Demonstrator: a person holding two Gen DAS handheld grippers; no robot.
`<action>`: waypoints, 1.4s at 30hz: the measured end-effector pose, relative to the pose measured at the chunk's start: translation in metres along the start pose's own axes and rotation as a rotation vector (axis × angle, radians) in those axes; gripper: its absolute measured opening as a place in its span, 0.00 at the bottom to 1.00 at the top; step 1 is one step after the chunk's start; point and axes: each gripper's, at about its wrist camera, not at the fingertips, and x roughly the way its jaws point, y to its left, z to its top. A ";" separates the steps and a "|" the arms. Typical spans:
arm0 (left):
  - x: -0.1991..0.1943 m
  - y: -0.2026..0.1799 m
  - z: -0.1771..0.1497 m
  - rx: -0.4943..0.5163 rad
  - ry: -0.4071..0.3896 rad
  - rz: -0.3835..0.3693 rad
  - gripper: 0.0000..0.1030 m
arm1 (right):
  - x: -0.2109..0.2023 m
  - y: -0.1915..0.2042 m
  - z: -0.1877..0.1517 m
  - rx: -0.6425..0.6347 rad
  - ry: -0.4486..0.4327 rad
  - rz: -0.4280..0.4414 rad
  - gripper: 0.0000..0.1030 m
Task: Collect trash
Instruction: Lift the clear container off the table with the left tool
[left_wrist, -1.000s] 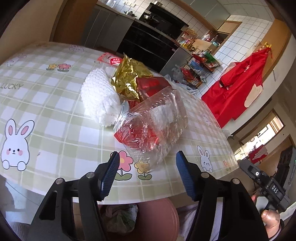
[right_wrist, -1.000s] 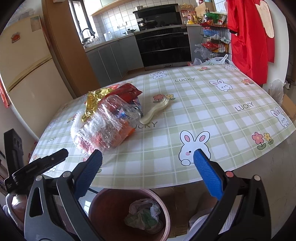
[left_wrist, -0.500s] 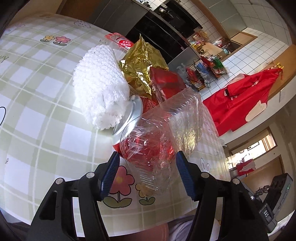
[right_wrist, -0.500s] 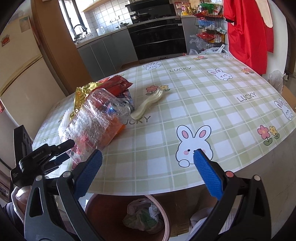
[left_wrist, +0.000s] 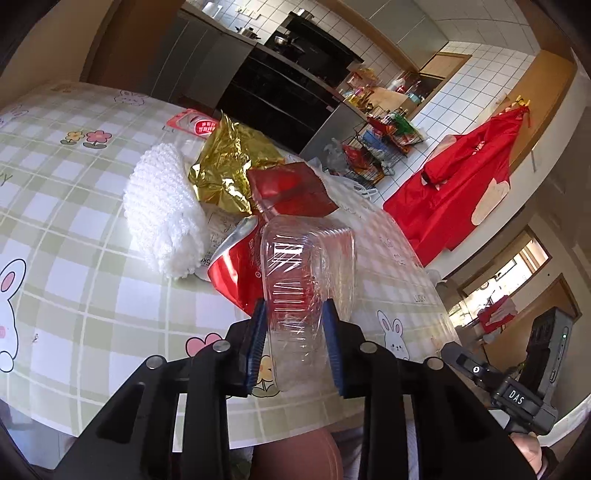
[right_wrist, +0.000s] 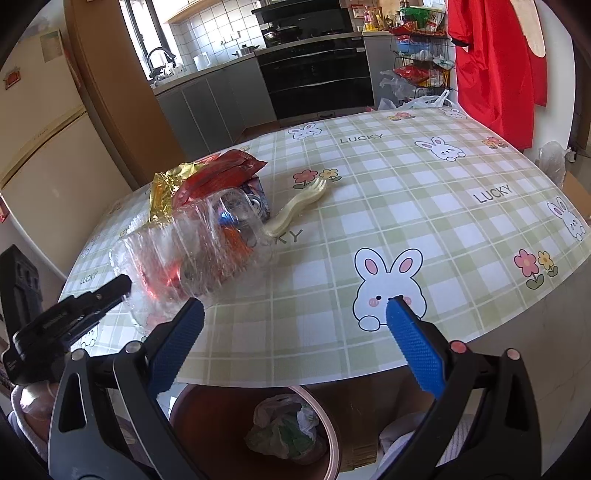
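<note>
Two tongs work at the surface (right_wrist: 424, 206) near edge: left tongs (left_wrist: 295, 325), just closing, pinch the clear box (left_wrist: 306, 280); right tongs (right_wrist: 295, 314) stand spread, empty.

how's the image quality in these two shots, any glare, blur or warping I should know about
Left wrist view: strong fisheye bending with dark corners; sunlight glints on the clear plastic container pinched in the left tool and on the gold foil wrapper. Right wrist view: same warping curves the table edge; the container looks smeared and glary; the open right tool is sharp.
</note>
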 end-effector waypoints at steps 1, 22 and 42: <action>-0.001 -0.003 0.000 0.013 -0.002 -0.001 0.28 | 0.000 0.000 0.000 0.001 0.001 -0.002 0.94; -0.072 -0.029 0.037 0.002 -0.221 -0.186 0.05 | 0.001 -0.006 -0.001 0.010 0.003 -0.011 0.94; -0.159 -0.003 0.079 -0.002 -0.426 -0.198 0.05 | 0.058 0.005 0.050 -0.056 0.030 0.068 0.76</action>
